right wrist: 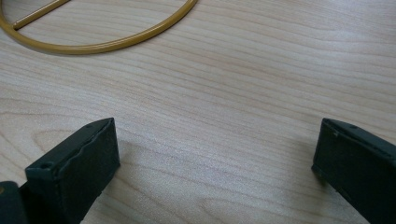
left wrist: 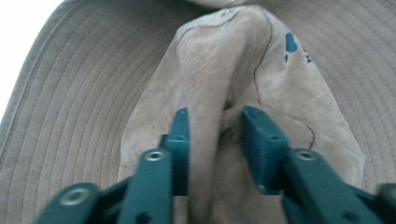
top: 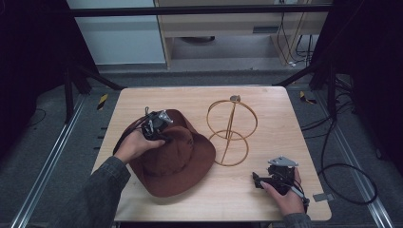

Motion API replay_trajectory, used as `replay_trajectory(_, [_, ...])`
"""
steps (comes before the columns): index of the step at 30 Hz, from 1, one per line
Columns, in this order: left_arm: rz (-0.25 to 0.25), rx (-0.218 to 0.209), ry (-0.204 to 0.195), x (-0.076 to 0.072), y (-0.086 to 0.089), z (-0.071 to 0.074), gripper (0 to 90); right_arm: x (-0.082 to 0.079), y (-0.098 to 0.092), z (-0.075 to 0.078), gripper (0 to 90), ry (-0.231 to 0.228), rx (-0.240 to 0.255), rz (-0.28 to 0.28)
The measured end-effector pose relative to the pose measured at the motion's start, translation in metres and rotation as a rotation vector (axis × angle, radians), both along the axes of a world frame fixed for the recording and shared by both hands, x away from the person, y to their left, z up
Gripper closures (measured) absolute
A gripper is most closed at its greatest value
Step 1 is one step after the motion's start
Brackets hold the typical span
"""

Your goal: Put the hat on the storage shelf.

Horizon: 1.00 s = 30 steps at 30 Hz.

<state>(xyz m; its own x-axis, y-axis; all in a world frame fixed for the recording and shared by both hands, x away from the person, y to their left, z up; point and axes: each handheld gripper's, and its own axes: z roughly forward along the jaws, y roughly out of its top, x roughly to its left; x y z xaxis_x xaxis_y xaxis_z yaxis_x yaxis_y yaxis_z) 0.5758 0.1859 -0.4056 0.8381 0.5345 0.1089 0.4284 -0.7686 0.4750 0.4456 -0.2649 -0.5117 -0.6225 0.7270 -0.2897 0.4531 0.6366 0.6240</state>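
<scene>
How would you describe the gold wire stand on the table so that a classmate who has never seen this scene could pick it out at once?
Start at the light wooden table. Just right of the brown hat pinched by the left gripper, find the gold wire stand: an upright ring on a thin rod above a flat ring base. It is the one thing you can see straight through, unlike the solid felt hat.

hat (top: 176, 161) left of wire stand (top: 231, 130).
</scene>
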Motion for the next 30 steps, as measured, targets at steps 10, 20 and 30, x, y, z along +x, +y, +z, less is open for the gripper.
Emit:
replay_trajectory(10, [0.026,-0.069,-0.012,-0.008,0.015,0.017,87.8,0.0,0.0,0.0,0.5,0.0,0.0,0.0])
replay_trajectory(20, [0.04,-0.129,-0.075,-0.031,0.035,0.046,88.3,0.0,0.0,0.0,0.5,0.0,0.0,0.0])
replay_trajectory(30, [0.014,-0.115,-0.136,-0.061,0.054,0.082,88.3,0.0,0.0,0.0,0.5,0.0,0.0,0.0])
